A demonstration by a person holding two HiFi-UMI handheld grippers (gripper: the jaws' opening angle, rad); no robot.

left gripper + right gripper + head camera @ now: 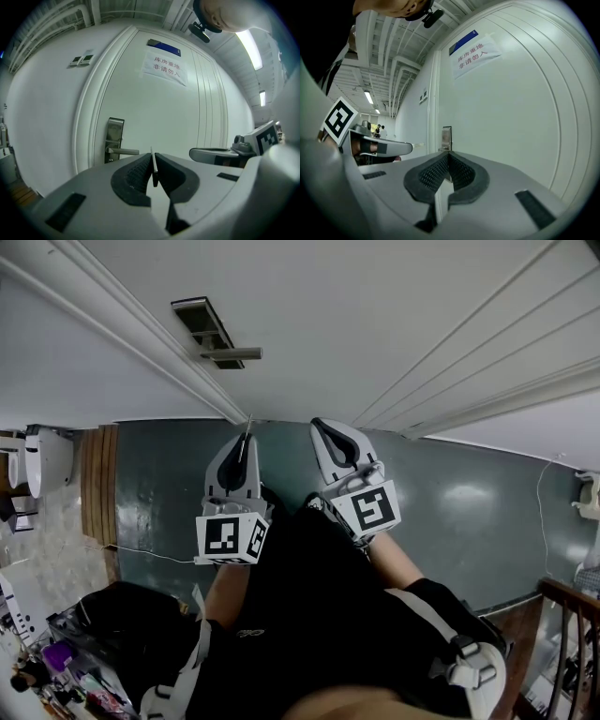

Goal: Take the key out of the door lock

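The left gripper (244, 448) is clenched on the key (153, 164) (a thin blade, seen edge-on); the key is clear of the lock (114, 137), which sits far left on the white door (375, 315); the right gripper (448, 158), just beside, is closed and empty.

White wall (42, 122), white panelled door (140, 108). Paper notice (165, 68) high on the door, blue plate (164, 48) just above it. Two switches (80, 60) on the wall left of the frame. Floor (469, 512) dark grey-green, glossy, with light reflections. Wood strip (98, 484) at the floor's left edge, wooden railing (567, 594) at bottom right. Ceiling beams (393, 42) exposed, tube light (248, 47) lit.
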